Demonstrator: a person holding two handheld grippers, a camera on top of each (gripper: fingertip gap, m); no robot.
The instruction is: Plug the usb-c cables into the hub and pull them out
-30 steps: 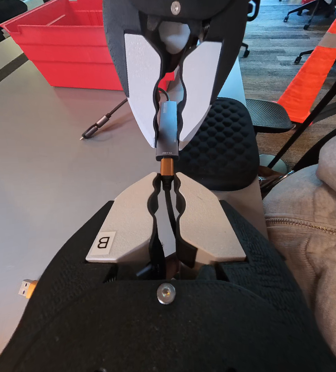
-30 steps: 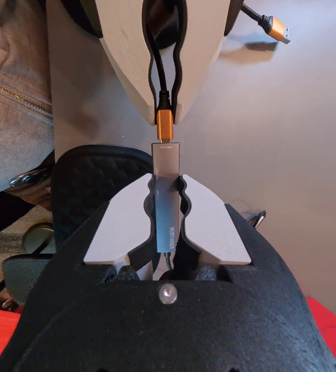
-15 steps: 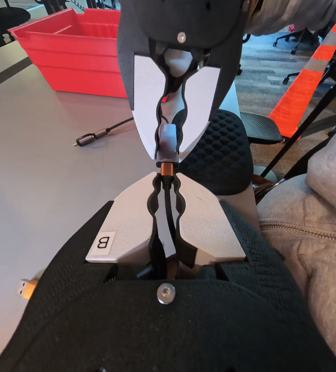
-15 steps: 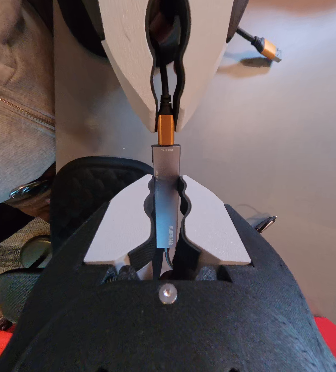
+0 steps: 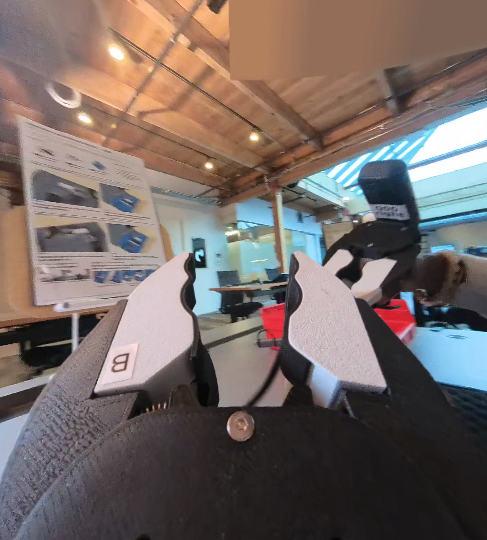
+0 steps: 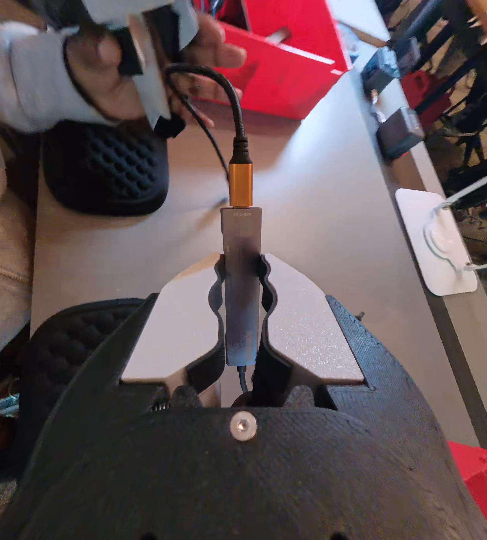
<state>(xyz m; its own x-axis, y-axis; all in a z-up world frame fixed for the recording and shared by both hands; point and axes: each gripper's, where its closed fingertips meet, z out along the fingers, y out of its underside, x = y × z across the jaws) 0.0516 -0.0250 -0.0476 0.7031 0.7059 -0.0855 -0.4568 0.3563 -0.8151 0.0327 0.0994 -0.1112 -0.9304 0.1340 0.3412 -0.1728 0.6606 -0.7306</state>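
The grey desk (image 6: 324, 181) is the largest thing in the right wrist view and fills its middle; the left wrist view looks up toward a wooden ceiling (image 5: 178, 73) and a white poster board (image 5: 87, 213) on a stand. A red bin (image 6: 280, 73) stands at the far part of the desk, and a black chair back (image 6: 105, 166) with a dimpled surface is at the desk's near edge, close to the person's grey sleeve (image 6: 32, 79). A white flat base (image 6: 435, 242) with a clear part on it lies at the right edge of the desk. The right gripper (image 6: 242, 257) is closed on the hub (image 6: 241, 280), a slim grey bar which stands out forward between the two fingers, above the desk. The left gripper (image 5: 240, 257) has its fingers apart with a wide gap, and nothing is gripped between the tips; only a thin dark cable (image 5: 268, 377) crosses the gap low down. In the right wrist view this gripper shows only blurred at the top left, held in the person's hand (image 6: 102, 73). The usb-c cable (image 6: 230, 96), black and braided, curves down from near that hand. Its orange plug (image 6: 240, 184) sits in the front end of the hub, touching it.
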